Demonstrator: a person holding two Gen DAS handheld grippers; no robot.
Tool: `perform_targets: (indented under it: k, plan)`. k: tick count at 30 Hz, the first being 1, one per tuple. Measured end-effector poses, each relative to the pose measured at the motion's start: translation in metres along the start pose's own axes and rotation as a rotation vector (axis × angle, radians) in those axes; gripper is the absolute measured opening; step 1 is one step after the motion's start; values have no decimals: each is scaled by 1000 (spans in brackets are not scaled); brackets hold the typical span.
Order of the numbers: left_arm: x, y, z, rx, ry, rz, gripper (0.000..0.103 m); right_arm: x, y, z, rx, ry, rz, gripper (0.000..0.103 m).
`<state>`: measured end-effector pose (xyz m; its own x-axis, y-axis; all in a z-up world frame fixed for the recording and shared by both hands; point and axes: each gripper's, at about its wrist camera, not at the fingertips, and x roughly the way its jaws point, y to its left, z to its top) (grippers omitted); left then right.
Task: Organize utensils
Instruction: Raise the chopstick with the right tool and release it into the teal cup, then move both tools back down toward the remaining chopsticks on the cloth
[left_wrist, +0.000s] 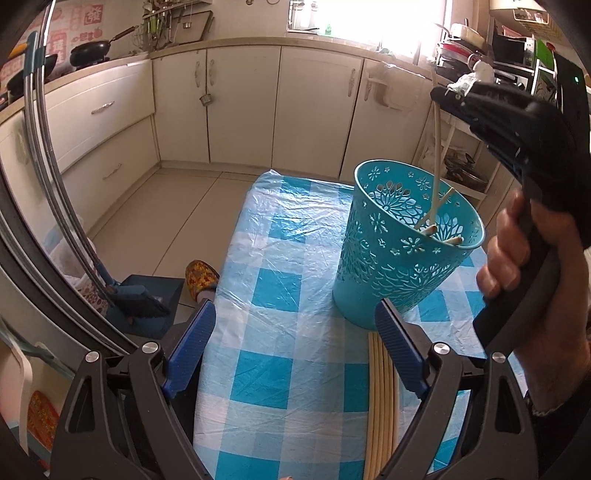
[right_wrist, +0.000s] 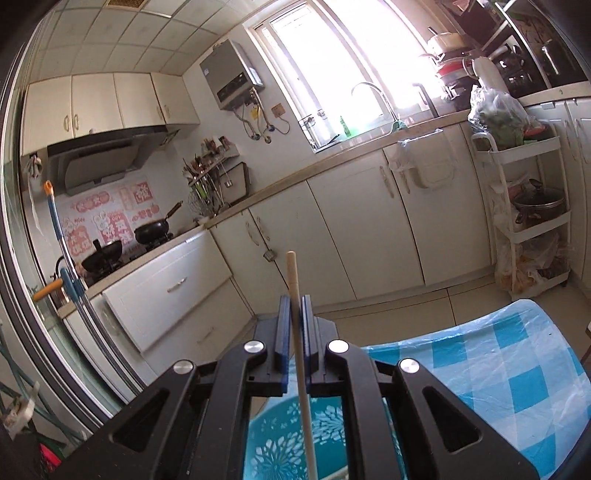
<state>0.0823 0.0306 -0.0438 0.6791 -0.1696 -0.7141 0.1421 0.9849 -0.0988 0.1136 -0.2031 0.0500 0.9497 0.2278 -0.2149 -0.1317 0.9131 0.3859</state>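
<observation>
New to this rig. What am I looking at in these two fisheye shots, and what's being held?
No robot arm: a person holds a two-finger gripper in each hand, with a camera on each looking along the fingers. The left view shows the open left gripper over a blue-checked table, loose chopsticks and a turquoise cutout bin holding some already. It also shows the right gripper above the bin. The right view shows it shut on a single chopstick hanging into the bin.

Legible text — little: red-and-pink paper decorations (right_wrist: 110, 221) on the stove wall bear large Chinese characters, too blurred to read; no brands or numbers readable elsewhere.
</observation>
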Motion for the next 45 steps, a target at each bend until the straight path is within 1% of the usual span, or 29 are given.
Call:
perform_targets:
  k: [4, 11, 13, 14, 17, 19, 23, 25, 29, 32, 38, 45]
  plan:
    - [-4, -4, -1, 9, -6, 0, 84, -2, -2, -6, -11, 23, -2, 7]
    - [-14, -7, -2, 14, -17, -5, 84, -18, 6, -26, -96, 71, -3, 8]
    - [-17, -7, -2, 13, -19, -5, 84, -26, 7, -31, -112, 76, -4, 21]
    - [-19, -6, -3, 13, -21, -5, 84, -30, 7, -33, -117, 75, -6, 23]
    - [-24, -5, -4, 8, -19, -8, 84, -50, 7, -41, -135, 76, -17, 26]
    - [-26, -5, -5, 3, -14, -13, 84, -63, 6, -43, -120, 70, -25, 30]
    - [-34, -5, -9, 0, -19, -13, 84, -95, 5, -56, -102, 72, -51, 32]
    - [-40, -7, -12, 10, -29, -7, 84, -107, 3, -64, -84, 84, -72, 34]
    - [-53, -12, -16, 26, -44, -8, 84, -125, -4, -82, -44, 142, -104, 36]
    - [-61, -15, -19, 41, -55, -9, 84, -131, -7, -93, -30, 183, -129, 36]
    - [-78, -21, -24, 72, -82, -2, 85, -128, -10, -112, -8, 270, -150, 36]
    - [-94, -21, -29, 87, -105, 5, 85, -121, 1, -133, -48, 352, -143, 36]
